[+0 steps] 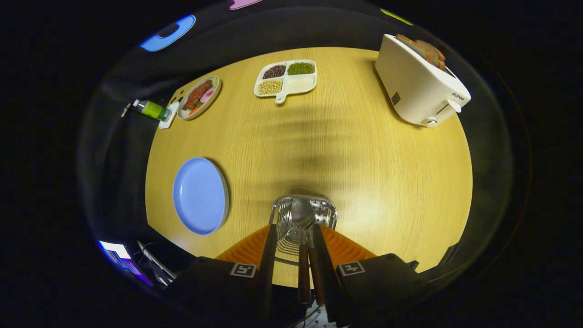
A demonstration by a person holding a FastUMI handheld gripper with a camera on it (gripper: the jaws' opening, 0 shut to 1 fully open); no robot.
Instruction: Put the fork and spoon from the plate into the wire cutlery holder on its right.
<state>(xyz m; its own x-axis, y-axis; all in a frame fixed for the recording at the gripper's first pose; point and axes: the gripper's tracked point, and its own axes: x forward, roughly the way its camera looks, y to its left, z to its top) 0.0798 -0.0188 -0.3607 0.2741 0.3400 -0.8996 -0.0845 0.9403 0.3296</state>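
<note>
Gripper [295, 255] poised above the wire cutlery holder [304, 217], looking down on a round wooden table [364, 159].

One metal spoon [303, 214] and one fork [314, 255], both wooden-handled, lie between the fingers; whether the jaws press them I cannot tell. One empty blue plate [200, 196] sits left, near the table edge. One white toaster [419, 84] stands far right, with bare tabletop between.

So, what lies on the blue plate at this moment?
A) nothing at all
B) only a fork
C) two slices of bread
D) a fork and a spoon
A: the blue plate is bare, while the spoon and a second wooden handle beside it stand in the wire cutlery holder, between the fingers of the gripper.
</note>
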